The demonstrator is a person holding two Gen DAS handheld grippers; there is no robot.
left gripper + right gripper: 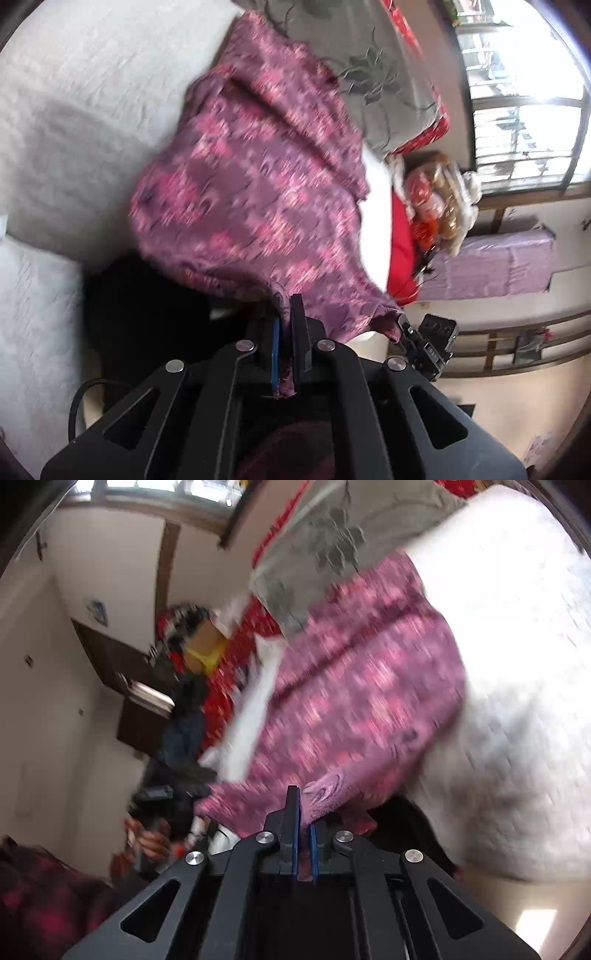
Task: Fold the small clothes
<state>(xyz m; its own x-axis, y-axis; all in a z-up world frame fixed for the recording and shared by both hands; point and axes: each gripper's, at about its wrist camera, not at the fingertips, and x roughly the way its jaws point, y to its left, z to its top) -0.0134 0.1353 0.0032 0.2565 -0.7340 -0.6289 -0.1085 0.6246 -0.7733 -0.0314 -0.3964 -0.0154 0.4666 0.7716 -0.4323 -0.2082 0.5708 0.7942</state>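
**A:** Lifting, I'd say. Both grippers have the purple patterned garment [255, 177] by one edge. The left gripper [287, 325] has its fingers pressed together on a bunched corner of the cloth, and the fabric runs down between the blue pads and out behind them.

**B:** Same on the other side? The right wrist view is badly smeared.

**A:** Smeared, but the pinch reads well enough. The right gripper [301, 812] is clamped on a fold of the same garment, with cloth pinched between its two fingers. From each pair of fingertips the garment spreads forward and away over the pale bed cover [74, 110], its far end towards the grey floral quilt [373, 74].

**B:** Is the far end off the bed yet?

**A:** I can't tell; the blur hides where cloth meets cover. In the left view the right gripper shows just to the right of the left fingertips, so the two pinches are near one another along the hem.

**B:** So which step?

**A:** My guess: the start of a fold, with the near edge picked up. The next move probably calls for both hands to travel together, keeping the edge taut between the fingers, carrying it forward over the rest of the garment, then laying it down flat before letting go. Uneven hands would skew the crease.
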